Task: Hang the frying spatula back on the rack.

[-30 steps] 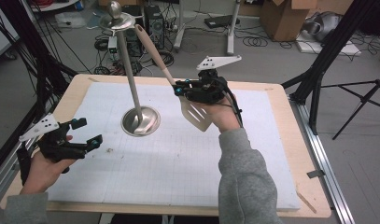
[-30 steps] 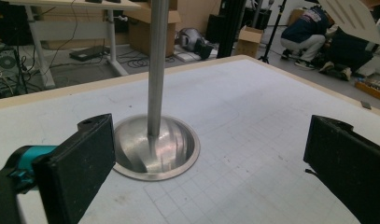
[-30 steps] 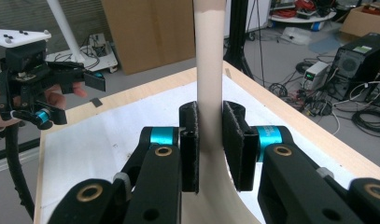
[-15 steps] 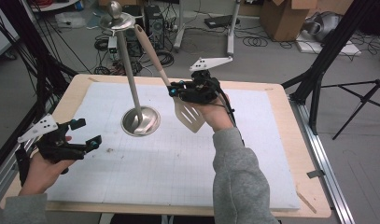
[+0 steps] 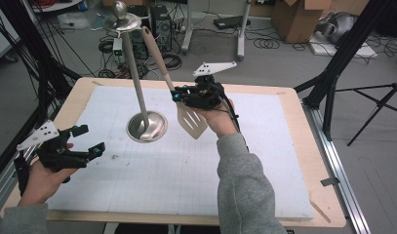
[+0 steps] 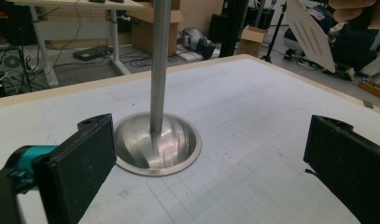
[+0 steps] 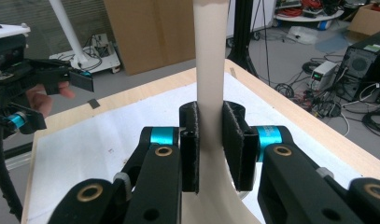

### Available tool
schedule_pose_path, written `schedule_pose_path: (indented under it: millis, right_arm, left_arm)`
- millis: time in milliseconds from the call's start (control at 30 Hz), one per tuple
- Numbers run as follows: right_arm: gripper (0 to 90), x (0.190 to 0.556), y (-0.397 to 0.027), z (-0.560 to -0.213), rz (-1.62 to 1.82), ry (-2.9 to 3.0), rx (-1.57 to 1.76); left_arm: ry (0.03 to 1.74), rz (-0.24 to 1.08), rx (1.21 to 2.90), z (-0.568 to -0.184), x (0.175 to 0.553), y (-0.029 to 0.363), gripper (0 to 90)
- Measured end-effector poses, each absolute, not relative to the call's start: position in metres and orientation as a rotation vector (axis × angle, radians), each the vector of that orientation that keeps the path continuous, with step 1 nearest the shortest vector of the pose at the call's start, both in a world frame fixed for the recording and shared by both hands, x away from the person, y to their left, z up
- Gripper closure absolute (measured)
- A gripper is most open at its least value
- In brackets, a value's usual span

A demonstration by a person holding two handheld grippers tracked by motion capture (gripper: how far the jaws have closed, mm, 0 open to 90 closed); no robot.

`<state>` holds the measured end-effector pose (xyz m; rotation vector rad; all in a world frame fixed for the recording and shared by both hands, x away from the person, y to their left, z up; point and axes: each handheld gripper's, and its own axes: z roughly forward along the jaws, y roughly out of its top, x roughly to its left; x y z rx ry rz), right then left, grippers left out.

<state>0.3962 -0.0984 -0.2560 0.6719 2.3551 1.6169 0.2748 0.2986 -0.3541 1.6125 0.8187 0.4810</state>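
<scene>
Jaws of the right gripper (image 5: 178,93) are clamping the beige spatula (image 5: 191,119) at its neck, above centre of the high view; its long axis is slanting, handle rising toward upper left, slotted blade hanging over the white mat (image 5: 264,165). Left gripper (image 5: 86,139), jaws standing apart and holding nothing, is hovering near the mat's left edge. Between them, the steel stand (image 5: 147,126) is leaving open mat below.

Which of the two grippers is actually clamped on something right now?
The right gripper: its jaws are shut on the neck of the beige spatula, held above the mat. The left gripper stands open with nothing between its jaws.
</scene>
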Motion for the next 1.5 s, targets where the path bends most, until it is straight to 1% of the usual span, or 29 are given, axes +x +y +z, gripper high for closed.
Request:
schedule_pose_path:
  millis: [500, 1500]
  right_arm:
    - [77.4, 0.405, -0.082, -0.266, 1.633, 2.353, 0.664]
    - [77.3, 0.413, -0.061, -0.273, 1.605, 2.320, 0.676]
  left_arm:
    - [0.830, 0.489, 1.611, -0.355, 0.271, 0.303, 2.9]
    - [0.838, 0.496, 1.614, -0.356, 0.265, 0.305, 2.9]
